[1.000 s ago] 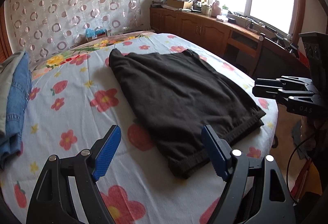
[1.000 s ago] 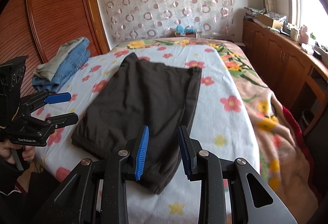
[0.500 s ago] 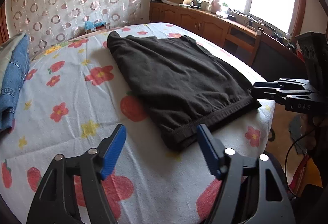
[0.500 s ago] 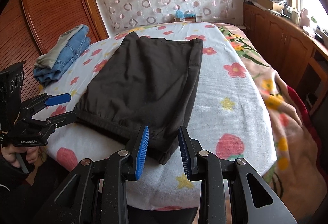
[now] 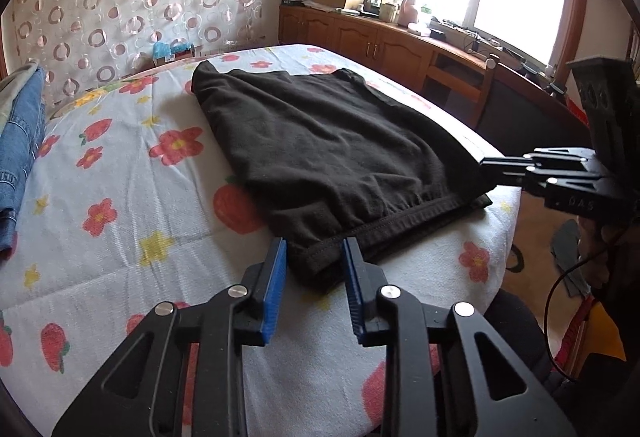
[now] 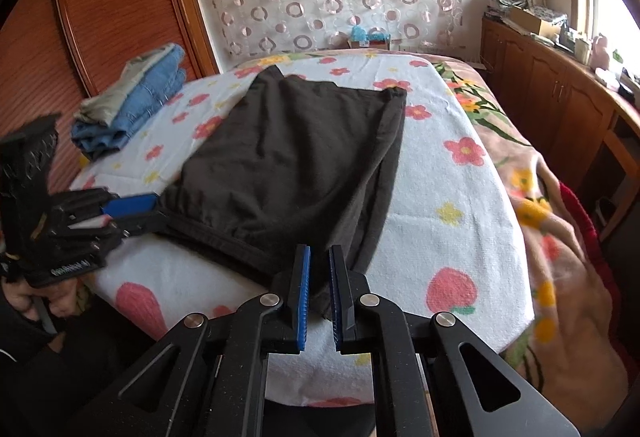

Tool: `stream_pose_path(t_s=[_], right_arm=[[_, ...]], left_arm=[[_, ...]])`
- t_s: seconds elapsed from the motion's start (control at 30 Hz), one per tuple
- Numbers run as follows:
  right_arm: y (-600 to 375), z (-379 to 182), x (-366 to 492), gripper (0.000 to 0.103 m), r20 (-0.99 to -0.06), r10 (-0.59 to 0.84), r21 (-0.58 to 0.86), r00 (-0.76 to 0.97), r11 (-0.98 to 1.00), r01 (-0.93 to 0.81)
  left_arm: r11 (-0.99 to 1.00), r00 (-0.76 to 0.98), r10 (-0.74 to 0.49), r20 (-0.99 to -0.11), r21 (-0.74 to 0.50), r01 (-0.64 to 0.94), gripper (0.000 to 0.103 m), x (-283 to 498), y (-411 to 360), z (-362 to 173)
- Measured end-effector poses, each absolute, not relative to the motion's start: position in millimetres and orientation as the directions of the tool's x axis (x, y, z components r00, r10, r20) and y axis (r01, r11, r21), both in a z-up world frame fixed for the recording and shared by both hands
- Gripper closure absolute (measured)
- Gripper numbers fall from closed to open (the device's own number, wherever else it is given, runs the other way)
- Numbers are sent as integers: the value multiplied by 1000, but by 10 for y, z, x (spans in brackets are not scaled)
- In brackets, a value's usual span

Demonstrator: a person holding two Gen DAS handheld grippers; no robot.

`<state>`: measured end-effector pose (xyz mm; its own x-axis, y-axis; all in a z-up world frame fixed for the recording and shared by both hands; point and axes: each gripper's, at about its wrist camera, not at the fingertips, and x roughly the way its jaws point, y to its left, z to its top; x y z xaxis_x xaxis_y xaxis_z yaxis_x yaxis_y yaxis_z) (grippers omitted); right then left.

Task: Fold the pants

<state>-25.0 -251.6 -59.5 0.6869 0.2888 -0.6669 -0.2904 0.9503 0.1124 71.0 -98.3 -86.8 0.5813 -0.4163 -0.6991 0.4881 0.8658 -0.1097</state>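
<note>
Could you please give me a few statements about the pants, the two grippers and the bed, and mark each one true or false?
1. The black pants lie flat on the flowered bed sheet. True.
2. The left gripper is at a near corner of the pants, its blue pads on either side of the hem. True.
3. The right gripper is far from the pants, over the folded jeans. False: it is at the other near corner of the pants, and the folded jeans lie untouched near the wardrobe.
4. The pants hang off the bed's edge onto the floor. False: they lie wholly on the bed.
5. A wooden cabinet stands below the window. True.
</note>
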Motion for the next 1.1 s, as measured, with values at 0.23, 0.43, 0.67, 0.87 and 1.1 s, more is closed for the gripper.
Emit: stream_pose_path(t_s=[0.23,0.43,0.67,0.87,1.1], right_arm=[[-2560,-658,-227,66,-671,246,125,699,967,-220],[-2539,-706,-167,66,-683,256,149,684,966,-212],[-2478,-714,-167,67,-685,210,85,698,974,-209],[-2475,-722,-175,74,-681,221,75,698,969,-234],[-2490,-732,-178,75,-675,226,76,702,968,-239]], left_arm=[[866,565,-418,-711,-125,483,73,745,-967,-938],[865,560,-429,-708,-144,480,73,750,-949,-957],[868,559,-432,-708,-158,471,73,751,-937,-944],[862,589,-464,-662,-183,473,73,765,-938,-765],[876,557,-438,-705,-195,442,73,855,-985,-906]])
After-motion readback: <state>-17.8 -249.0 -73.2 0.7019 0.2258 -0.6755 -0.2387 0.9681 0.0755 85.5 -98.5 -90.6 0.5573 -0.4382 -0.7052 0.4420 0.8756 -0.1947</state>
